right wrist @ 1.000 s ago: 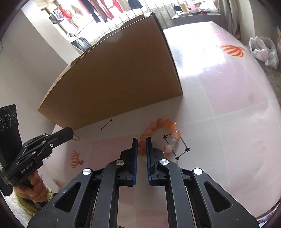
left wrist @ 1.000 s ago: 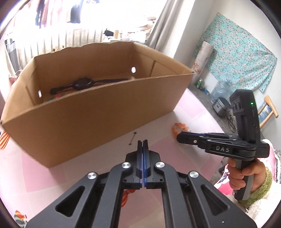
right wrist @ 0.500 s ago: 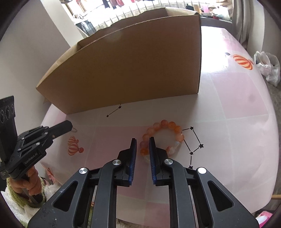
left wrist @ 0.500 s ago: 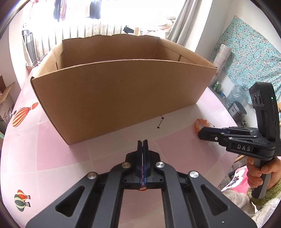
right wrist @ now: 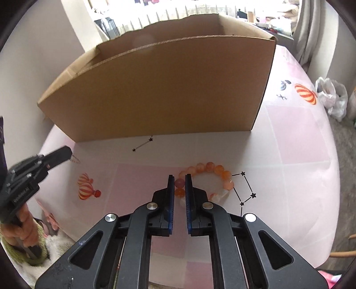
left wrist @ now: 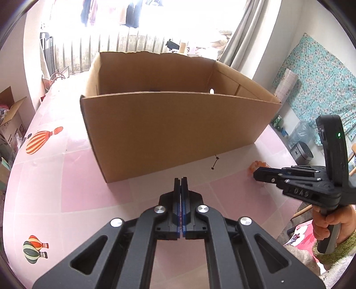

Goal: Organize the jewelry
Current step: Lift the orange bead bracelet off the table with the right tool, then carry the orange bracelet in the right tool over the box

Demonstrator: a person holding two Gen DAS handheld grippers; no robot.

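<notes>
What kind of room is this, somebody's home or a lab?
Most likely a lived-in home. Laundry hangs by a bright window with a grey curtain, a patterned cloth covers the wall, and the cardboard box stands on a pink tablecloth printed with hot-air balloons.

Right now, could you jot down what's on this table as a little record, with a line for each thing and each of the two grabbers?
table: pink and white cloth printed with balloons and stars
box: open cardboard box standing on the cloth, beyond both grippers
bracelet: ring of orange beads lying on the cloth in front of the box
right gripper: down at the bracelet, beads between its fingers, jaws just closing in
left gripper: shut, nothing in it, aimed at the box's near corner
inside the box: mostly hidden
</notes>
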